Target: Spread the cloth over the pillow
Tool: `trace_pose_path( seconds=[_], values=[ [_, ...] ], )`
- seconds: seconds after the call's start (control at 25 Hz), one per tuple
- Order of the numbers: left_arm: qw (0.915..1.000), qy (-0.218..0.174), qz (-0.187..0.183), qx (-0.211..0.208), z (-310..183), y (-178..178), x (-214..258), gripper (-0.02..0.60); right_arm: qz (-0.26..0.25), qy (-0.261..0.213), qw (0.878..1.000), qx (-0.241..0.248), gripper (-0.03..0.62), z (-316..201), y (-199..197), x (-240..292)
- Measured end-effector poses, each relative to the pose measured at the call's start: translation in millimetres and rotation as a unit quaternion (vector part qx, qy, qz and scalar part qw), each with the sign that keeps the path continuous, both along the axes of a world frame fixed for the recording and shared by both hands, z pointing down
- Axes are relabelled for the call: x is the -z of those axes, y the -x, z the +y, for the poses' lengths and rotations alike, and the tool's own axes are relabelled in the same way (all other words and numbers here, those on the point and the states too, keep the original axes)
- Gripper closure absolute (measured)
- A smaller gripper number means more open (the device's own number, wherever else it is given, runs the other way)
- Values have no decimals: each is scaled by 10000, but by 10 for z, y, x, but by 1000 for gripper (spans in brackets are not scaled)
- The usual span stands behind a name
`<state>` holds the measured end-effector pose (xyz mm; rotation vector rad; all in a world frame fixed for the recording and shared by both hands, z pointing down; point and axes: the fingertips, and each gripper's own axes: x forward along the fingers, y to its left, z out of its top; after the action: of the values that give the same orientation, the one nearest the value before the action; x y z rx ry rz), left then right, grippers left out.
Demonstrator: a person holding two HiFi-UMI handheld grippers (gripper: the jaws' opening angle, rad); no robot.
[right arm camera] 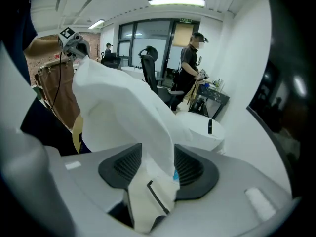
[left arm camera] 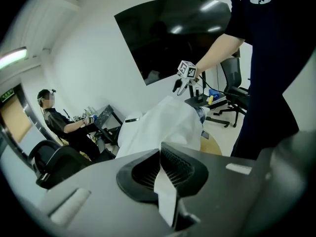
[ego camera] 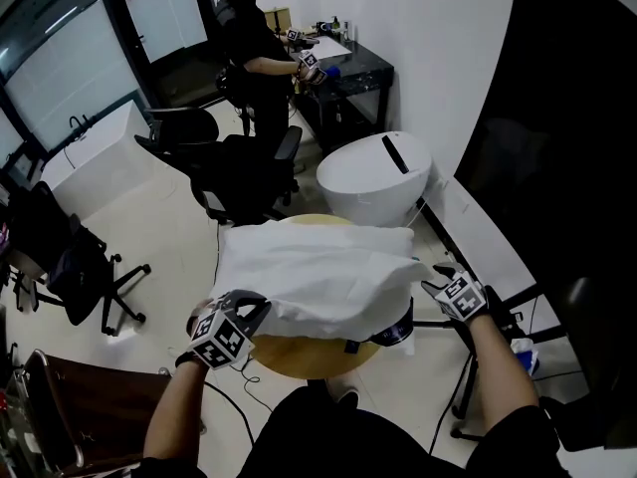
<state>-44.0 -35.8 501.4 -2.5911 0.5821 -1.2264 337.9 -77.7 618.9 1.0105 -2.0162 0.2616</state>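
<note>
Cloth (ego camera: 318, 267) lengthwise from left gripper (ego camera: 255, 309), clamped on it, to right gripper (ego camera: 430, 279), jaws apart around it.

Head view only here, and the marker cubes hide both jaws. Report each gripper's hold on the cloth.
Observer: Left gripper: its jaws are closed on a fold of the white cloth.
Operator: Now the right one.
Observer: Right gripper: its jaws stand apart; the cloth lies loose between them, unclamped.
Operator: Say what's beneath it there.
Observer: A cream fabric corner with a dark strip, possibly the pillow.
</note>
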Motion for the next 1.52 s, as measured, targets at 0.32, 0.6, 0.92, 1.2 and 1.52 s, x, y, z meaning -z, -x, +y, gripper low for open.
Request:
trace_pose_path(
  seconds=[0.32,0.6,0.92,1.2,1.52],
  values=[
    [9995,18,77,301,-713,216,-69,581,187,375,9991,-106,382,-126,14,-338],
    [9968,126,-199,762,-1225,402,-345,581,62,260,9994,230,438,-256,251,-317],
    [9861,516,-898,1296,-1359,474,-601,495,-5,408,9957,826,488,-341,360,-351],
    [9757,-21,-1368,1710,-925,437,-161,457,-122,376,9902,1337,531,-440,386,-284],
    [9872,-141,-1328,872,22,-770,-130,456,-259,297,9822,1837,551,-519,501,-192]
  ],
)
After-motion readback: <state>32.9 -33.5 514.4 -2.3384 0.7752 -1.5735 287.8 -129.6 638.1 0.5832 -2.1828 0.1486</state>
